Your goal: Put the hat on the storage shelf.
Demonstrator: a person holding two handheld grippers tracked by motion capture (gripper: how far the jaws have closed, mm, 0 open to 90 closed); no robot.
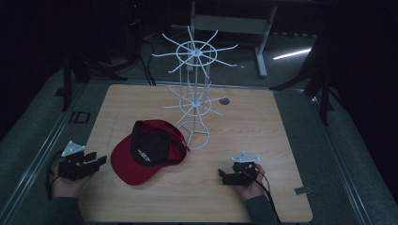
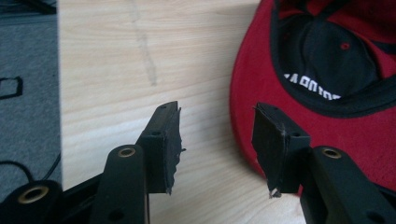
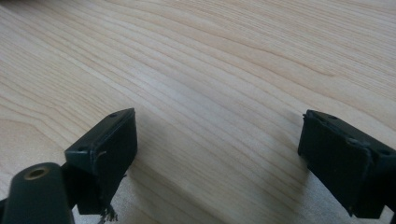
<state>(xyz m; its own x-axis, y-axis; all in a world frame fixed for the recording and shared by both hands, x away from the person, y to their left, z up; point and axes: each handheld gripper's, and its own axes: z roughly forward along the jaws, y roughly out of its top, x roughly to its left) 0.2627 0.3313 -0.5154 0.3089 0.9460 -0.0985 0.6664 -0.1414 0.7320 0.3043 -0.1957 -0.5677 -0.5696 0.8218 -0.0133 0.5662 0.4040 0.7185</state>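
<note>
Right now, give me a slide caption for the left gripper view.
Open left gripper poised at the brim of an upturned red cap on the wooden table.

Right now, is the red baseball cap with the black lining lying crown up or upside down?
Upside down. The red baseball cap rests on the wooden table with its black lining and inner label facing up.
</note>
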